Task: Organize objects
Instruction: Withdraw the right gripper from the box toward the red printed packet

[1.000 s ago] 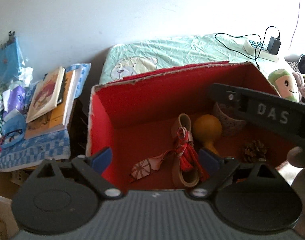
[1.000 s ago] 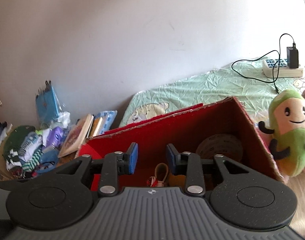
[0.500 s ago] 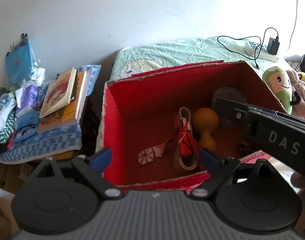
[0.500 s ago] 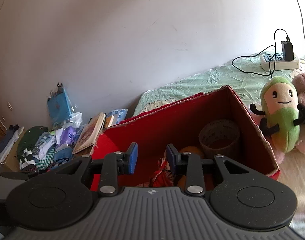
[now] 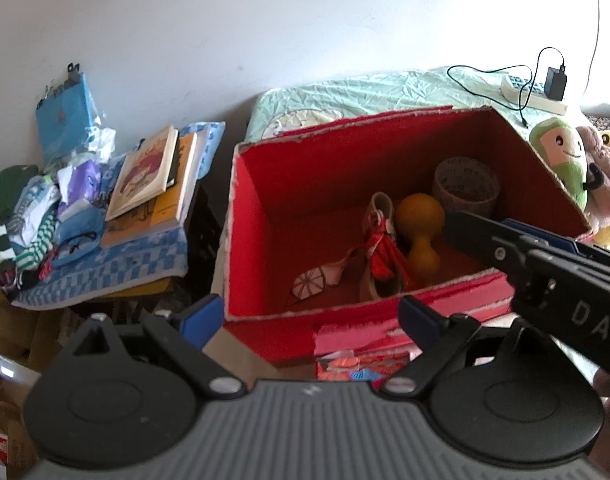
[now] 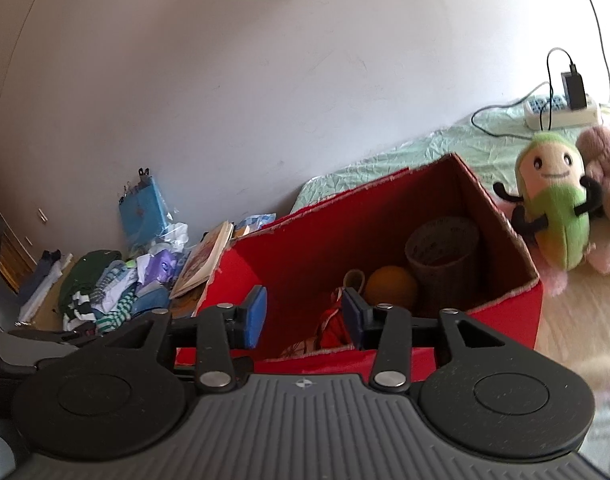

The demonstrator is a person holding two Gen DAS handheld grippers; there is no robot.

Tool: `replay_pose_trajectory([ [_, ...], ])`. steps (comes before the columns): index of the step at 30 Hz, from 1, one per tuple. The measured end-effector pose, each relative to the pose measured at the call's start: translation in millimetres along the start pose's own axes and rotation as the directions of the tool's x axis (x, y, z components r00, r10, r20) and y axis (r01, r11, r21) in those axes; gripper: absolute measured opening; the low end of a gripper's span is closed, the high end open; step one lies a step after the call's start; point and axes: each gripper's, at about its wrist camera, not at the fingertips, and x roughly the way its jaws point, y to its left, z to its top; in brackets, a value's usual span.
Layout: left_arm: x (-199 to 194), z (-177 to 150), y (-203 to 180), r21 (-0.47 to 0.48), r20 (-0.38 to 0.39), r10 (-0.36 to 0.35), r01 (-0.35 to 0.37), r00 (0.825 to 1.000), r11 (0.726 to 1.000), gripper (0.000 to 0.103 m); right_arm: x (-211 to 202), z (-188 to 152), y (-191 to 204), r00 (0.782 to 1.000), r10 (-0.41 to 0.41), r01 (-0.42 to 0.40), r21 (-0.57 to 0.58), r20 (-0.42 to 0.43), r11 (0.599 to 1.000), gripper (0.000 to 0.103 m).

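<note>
An open red cardboard box (image 5: 249, 216) stands ahead of both grippers. Inside lie an orange gourd (image 5: 421, 220), a red tassel on a tan loop (image 5: 383, 252), a small fan-shaped piece (image 5: 311, 282) and a woven cup (image 5: 465, 182). My left gripper (image 5: 309, 316) hangs open and wide before the box's near wall, holding nothing. My right gripper (image 6: 303, 314) is open with a narrower gap, empty, above the box's near edge (image 6: 501, 324). Its black body (image 5: 545, 276) crosses the box's right corner in the left wrist view. The gourd (image 6: 391, 286) and cup (image 6: 445, 252) also show in the right wrist view.
A green plush (image 6: 553, 216) and a pink plush (image 6: 601, 184) sit right of the box. Books (image 5: 149, 176) and a heap of clothes (image 5: 33, 208) lie to the left. A power strip (image 5: 533, 92) rests on the green sheet behind. A pink packet (image 5: 361, 344) lies before the box.
Both grippers have drawn back from the box, so its near wall and the floor in front now show. The right gripper's fingers stand slightly wider apart.
</note>
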Motion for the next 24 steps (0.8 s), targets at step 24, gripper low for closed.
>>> replay_pose_trajectory([
  [24, 23, -38, -5, -0.005, -0.145, 0.028, -0.029, 0.989, 1.000, 0.095, 9, -42, -20, 0.980, 0.079, -0.048, 0.163, -0.185, 0.985, 0.045],
])
